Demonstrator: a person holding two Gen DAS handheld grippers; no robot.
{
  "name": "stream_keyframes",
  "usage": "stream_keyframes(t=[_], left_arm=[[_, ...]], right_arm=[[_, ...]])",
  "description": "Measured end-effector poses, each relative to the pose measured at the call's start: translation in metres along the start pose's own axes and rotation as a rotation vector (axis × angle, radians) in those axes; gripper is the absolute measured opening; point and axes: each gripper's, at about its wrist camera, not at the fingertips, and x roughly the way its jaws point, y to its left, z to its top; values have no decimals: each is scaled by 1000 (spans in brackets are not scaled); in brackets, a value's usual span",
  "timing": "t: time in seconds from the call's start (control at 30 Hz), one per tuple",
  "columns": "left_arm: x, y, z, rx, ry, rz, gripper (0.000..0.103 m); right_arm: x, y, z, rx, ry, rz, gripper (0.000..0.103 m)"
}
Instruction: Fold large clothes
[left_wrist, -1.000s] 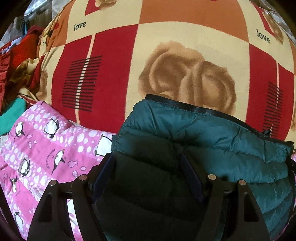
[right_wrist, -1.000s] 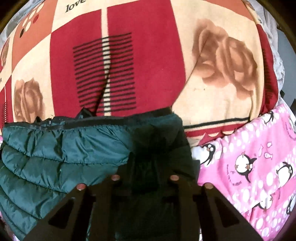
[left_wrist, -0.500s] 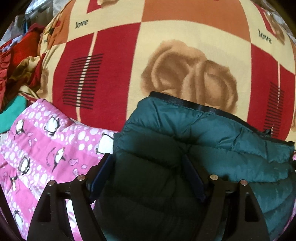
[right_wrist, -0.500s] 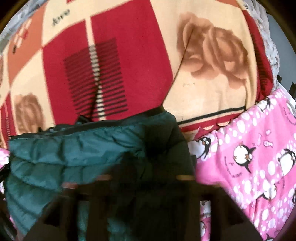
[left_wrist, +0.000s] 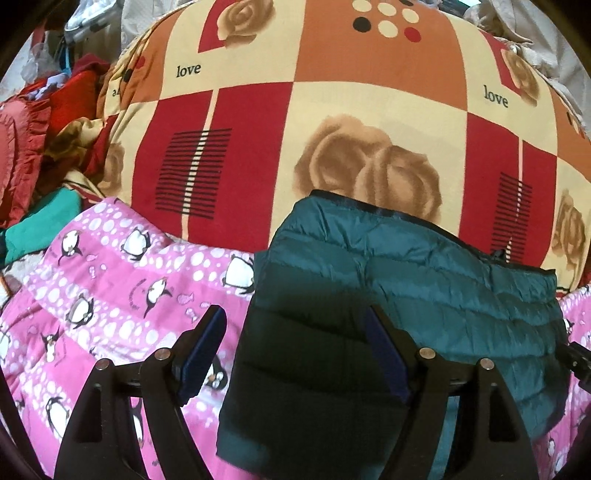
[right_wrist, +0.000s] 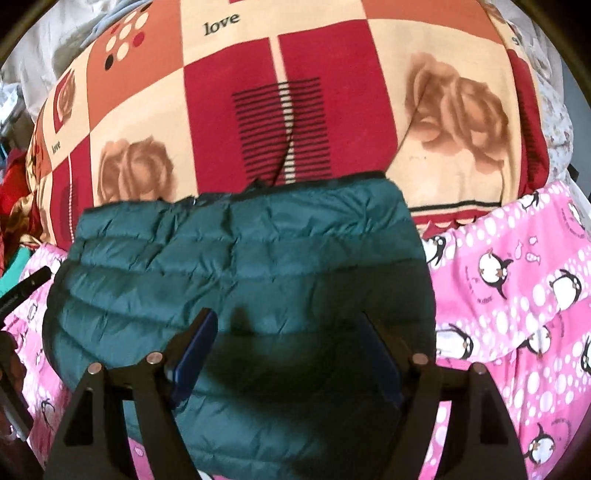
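Jacket (left_wrist: 424, 280), a teal quilted puffer, lies folded into a compact block on the pink penguin-print sheet (left_wrist: 122, 280), its far hem overlapping the edge of the rose-patterned blanket (left_wrist: 332, 110). I judge the fold largely done: the panels are stacked, and a zipper pull and a dark cord show at the far hem in the right view. The flat placement suits a final press or one more fold toward me.

My left gripper (left_wrist: 295, 325) hovers low over the near left corner of the jacket. Its fingers stand wide apart and hold nothing; the left pad sits above the pink sheet, the right pad above the quilting. I cannot tell whether either pad touches fabric.

My right gripper (right_wrist: 284, 332) is positioned over the near middle of the jacket (right_wrist: 240, 258), aimed along the bed toward the blanket (right_wrist: 295, 92). Its fingers are likewise spread wide, empty, with the quilted surface showing between them. The pink sheet (right_wrist: 517, 295) extends to its right.

A heap of red and green clothes (left_wrist: 40, 147) lies at the far left, well apart from the jacket.

Both tools point forward and slightly down, roughly parallel.
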Motion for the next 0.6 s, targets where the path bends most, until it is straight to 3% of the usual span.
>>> stream_keyframes(t=[0.17,0.6], left_arm=[[-8,-2,-9,7,-3,6,49],[-7,-8,-16,15,9,4,49]], right_arm=[[-1,4,-13,17,15,-9,90],[-8,-12,-21,64,26,-29,96]])
